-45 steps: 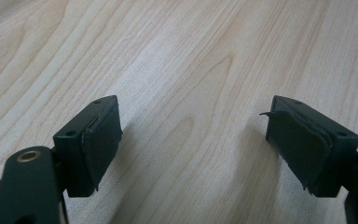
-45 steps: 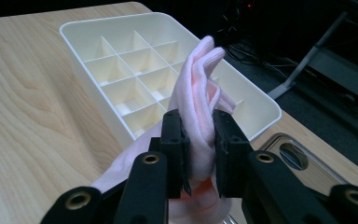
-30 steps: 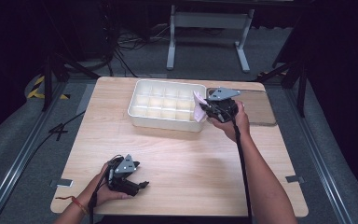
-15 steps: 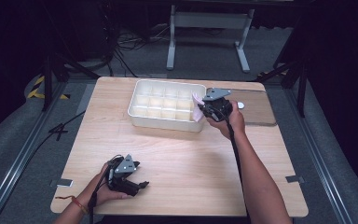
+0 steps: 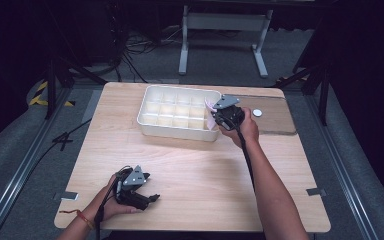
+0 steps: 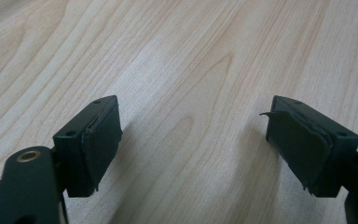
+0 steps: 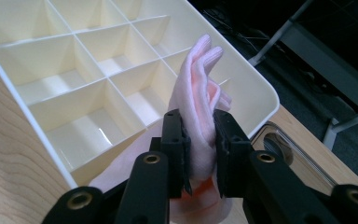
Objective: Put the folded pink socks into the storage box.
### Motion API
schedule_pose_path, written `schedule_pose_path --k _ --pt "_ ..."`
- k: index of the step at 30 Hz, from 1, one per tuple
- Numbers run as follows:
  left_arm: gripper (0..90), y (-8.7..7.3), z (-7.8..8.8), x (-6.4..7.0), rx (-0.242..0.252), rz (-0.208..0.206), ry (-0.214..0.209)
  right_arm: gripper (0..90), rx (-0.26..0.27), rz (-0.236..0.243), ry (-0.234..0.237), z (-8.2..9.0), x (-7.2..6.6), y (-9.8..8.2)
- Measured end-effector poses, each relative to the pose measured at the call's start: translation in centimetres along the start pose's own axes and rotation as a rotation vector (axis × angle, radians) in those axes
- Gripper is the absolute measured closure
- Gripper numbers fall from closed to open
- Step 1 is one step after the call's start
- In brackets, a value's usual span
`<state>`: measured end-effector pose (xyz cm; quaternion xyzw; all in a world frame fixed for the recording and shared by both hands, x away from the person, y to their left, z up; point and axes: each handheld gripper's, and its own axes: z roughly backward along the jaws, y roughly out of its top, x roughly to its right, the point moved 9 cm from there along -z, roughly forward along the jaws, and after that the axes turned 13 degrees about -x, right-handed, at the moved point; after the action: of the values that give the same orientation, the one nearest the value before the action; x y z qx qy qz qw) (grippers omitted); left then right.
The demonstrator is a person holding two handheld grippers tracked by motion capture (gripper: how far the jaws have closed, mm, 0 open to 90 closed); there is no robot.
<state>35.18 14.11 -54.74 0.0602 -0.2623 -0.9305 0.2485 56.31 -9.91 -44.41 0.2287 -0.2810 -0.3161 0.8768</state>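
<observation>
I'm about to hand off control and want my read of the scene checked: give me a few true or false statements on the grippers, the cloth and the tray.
1. The right gripper is clamped on a folded pink cloth. True.
2. The left gripper holds a second cloth. False: its jaws stand open with nothing between them, over bare wooden table.
3. The cloth is at the right end of the white divided tray, as the high view shows. True.
4. Several tray compartments already hold cloths. False: the compartments that show are empty.
5. The left gripper is right beside the tray. False: it sits near the table's front edge, well apart from the tray.
</observation>
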Motion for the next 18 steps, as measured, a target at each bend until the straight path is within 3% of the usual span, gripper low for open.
schedule_pose_path --k 3,9,18 --pt "18.3 0.0 0.0 0.0 0.002 0.002 0.0 76.5 -0.01 0.021 0.005 -0.3 -0.4 -0.1" --pt "18.3 0.0 0.0 0.0 0.0 -0.003 -0.001 76.4 -0.041 0.056 0.061 -0.9 -1.4 -0.4" --pt "18.3 0.0 0.0 0.0 -0.002 -0.001 -0.001 76.3 -0.132 0.037 0.172 -2.1 -1.9 -1.1"
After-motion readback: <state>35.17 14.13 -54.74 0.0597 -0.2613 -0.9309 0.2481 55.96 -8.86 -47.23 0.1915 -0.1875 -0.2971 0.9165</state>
